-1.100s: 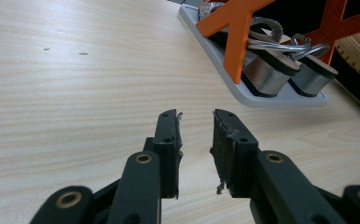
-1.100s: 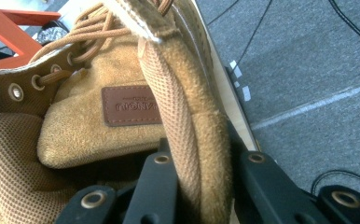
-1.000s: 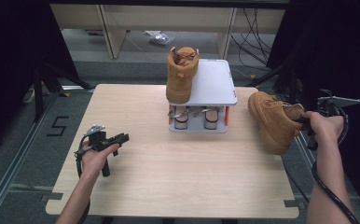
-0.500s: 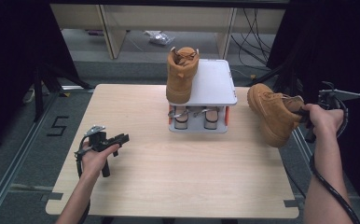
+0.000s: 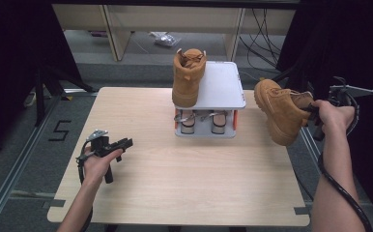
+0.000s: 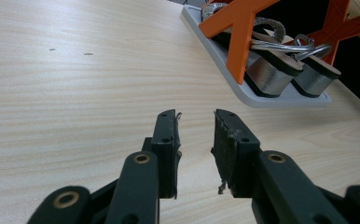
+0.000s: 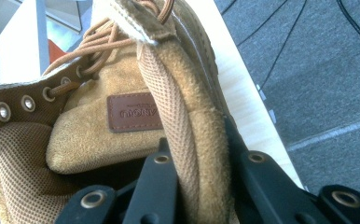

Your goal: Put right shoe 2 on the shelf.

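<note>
A tan suede boot (image 5: 282,109) hangs in the air off the table's right edge, its toe tipped up and left. My right gripper (image 5: 315,110) is shut on the padded collar of that boot (image 7: 187,116), one jaw inside the boot and one outside. A second tan boot (image 5: 188,77) stands on the top plate of a small grey two-level rack (image 5: 223,89) at the table's far middle. My left gripper (image 5: 125,143) rests low over the table's near left, open, with nothing between its jaws (image 6: 195,140).
A pair of silver sandals (image 5: 202,121) sits on the rack's lower shelf, between orange supports (image 6: 241,32). Bare wood stretches across the table's middle and front (image 5: 194,183). Shelving and cables lie on the floor behind the table.
My right gripper has lifted the boot up off the table's right side and carried it a little toward the rack. The left hand has stayed where it was.
</note>
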